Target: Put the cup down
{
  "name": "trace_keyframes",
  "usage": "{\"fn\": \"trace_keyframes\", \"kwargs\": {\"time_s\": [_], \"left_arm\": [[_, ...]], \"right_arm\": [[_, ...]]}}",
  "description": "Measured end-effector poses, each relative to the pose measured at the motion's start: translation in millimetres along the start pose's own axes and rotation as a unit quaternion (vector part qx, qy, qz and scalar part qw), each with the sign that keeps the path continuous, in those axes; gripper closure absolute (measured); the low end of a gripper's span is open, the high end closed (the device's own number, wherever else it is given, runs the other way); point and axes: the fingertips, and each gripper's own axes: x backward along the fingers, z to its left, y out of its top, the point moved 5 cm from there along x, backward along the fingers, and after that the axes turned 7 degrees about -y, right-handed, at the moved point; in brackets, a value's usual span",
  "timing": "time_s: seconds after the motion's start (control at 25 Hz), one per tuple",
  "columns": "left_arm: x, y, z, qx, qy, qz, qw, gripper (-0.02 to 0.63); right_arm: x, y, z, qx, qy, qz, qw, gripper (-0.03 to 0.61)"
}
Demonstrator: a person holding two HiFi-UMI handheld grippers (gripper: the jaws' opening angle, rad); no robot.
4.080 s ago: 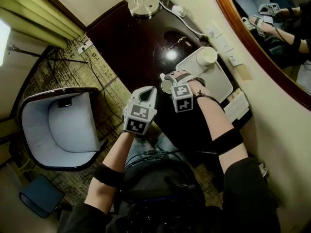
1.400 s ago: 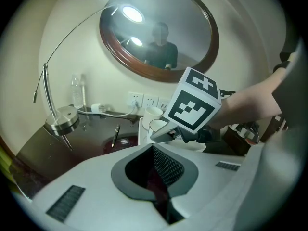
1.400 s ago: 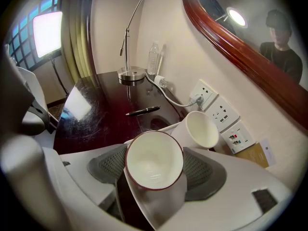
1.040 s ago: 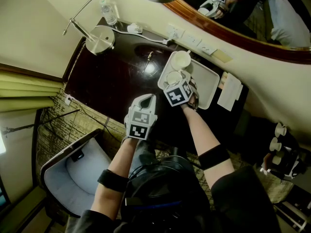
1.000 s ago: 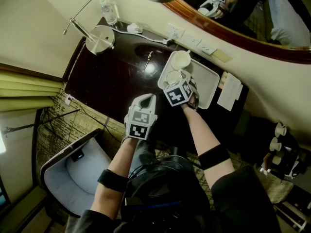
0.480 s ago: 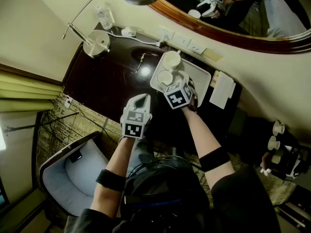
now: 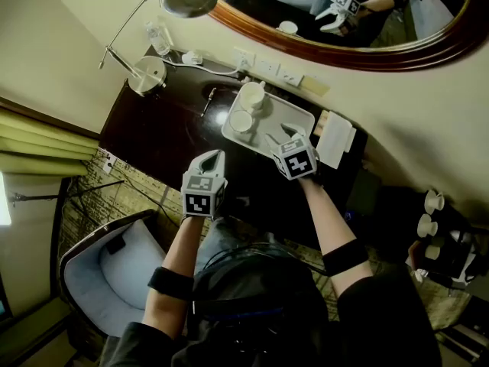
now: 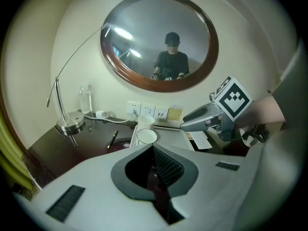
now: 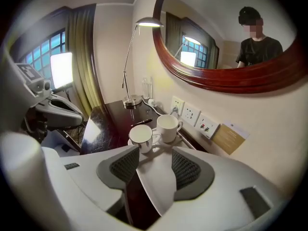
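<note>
While the cup (image 7: 241,121) stands upright on the white tray (image 7: 299,118) beside a second mug (image 7: 252,95), the right gripper (image 7: 285,131) hovers near, its empty jaws apart after narrowing; the left gripper (image 7: 216,157) is closed on nothing.

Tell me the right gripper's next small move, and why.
Probably draw the right gripper back from the tray: the cup stands upright on it beside the second cup, and the jaws, which have just been closing, hold nothing.
</note>
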Motion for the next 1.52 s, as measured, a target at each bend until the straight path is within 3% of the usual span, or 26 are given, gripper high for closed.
{"fn": "trace_keyframes", "kwargs": {"time_s": [0.24, 0.36, 0.6, 0.88, 1.08, 1.28, 1.52], "left_arm": [[6, -1, -28, 0.006, 0.005, 0.001, 1.0, 0.626], [14, -2, -32, 0.007, 0.018, -0.005, 0.9998, 0.626], [30, 2, -45, 0.025, 0.038, -0.02, 0.9988, 0.627], [40, -10, -55, 0.011, 0.057, -0.026, 0.998, 0.626], [45, -11, -59, 0.01, 0.054, -0.034, 0.9979, 0.627], [44, -7, -70, -0.012, 0.043, -0.015, 0.9989, 0.629], [35, -9, -67, -0.007, 0.041, -0.005, 0.9991, 0.626]], "right_arm": [[33, -24, -23, -0.043, 0.017, -0.021, 0.999, 0.467], [41, -41, -37, -0.047, 0.022, -0.028, 0.998, 0.576], [69, -54, -53, -0.056, 0.027, -0.055, 0.997, 0.58], [95, -72, -53, -0.086, 0.019, -0.085, 0.992, 0.58], [102, -87, -51, -0.114, 0.02, -0.082, 0.99, 0.58], [102, -91, -52, -0.119, 0.017, -0.076, 0.99, 0.58], [99, -94, -52, -0.129, 0.014, -0.069, 0.989, 0.58]]}}
